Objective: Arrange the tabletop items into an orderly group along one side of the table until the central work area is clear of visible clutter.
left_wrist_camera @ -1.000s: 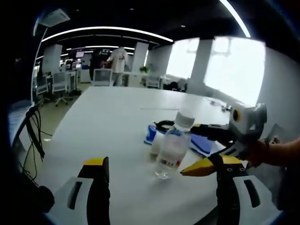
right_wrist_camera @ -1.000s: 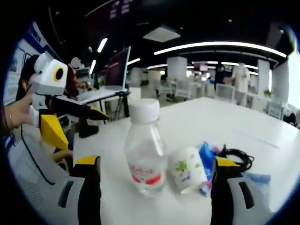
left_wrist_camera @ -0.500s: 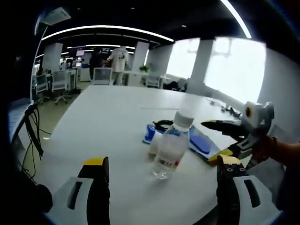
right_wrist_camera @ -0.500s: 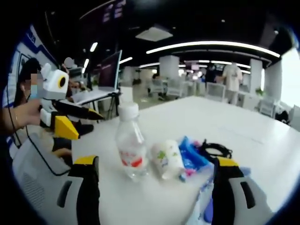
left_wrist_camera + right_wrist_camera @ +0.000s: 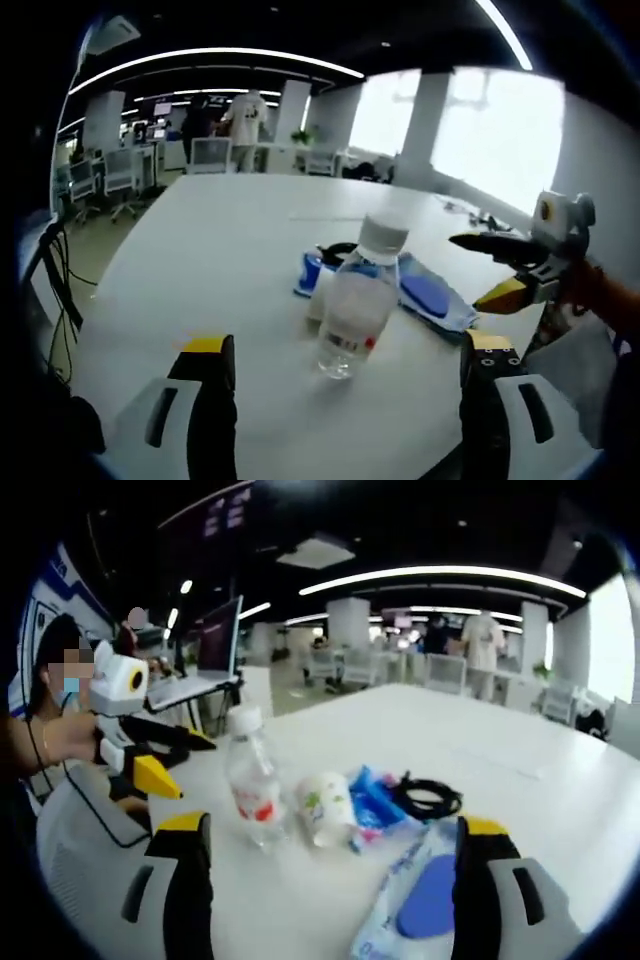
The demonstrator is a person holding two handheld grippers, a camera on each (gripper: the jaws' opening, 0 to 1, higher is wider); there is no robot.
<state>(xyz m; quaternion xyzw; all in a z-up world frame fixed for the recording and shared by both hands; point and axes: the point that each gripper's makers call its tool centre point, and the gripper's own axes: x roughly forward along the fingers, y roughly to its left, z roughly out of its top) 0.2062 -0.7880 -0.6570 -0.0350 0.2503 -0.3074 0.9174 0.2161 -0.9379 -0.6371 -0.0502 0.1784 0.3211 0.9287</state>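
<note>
In the left gripper view, the left gripper [image 5: 340, 400] hangs over the near part of the white tabletop [image 5: 200, 260] with its fingers [image 5: 210, 400] spread wide and nothing between them. The clear bottle [image 5: 355, 300] stands upright just ahead, free of both tools. Behind it lie a small white cup [image 5: 322, 298], a blue packet [image 5: 308, 275], a coil of black cable [image 5: 338, 252] and a wet-wipe pack [image 5: 430, 298], all close together. The right gripper [image 5: 505, 268] has pulled away to the right: a second ago its yellow tips sat right beside the bottle, now they are well apart from it.

In the right gripper view, the right gripper [image 5: 325, 880] also has wide, empty fingers [image 5: 190, 880]. The bottle [image 5: 250, 780] looks smaller and farther than a second ago, since the camera has backed off. The cup [image 5: 322, 808], packet [image 5: 372, 798], cable [image 5: 428, 798] and wipe pack [image 5: 415, 895] sit in one cluster beside it. The left gripper [image 5: 160, 755] shows at the left, jaws parted.

The items look gathered near one edge; the retreat suggests the grouping is nearly finished.
</note>
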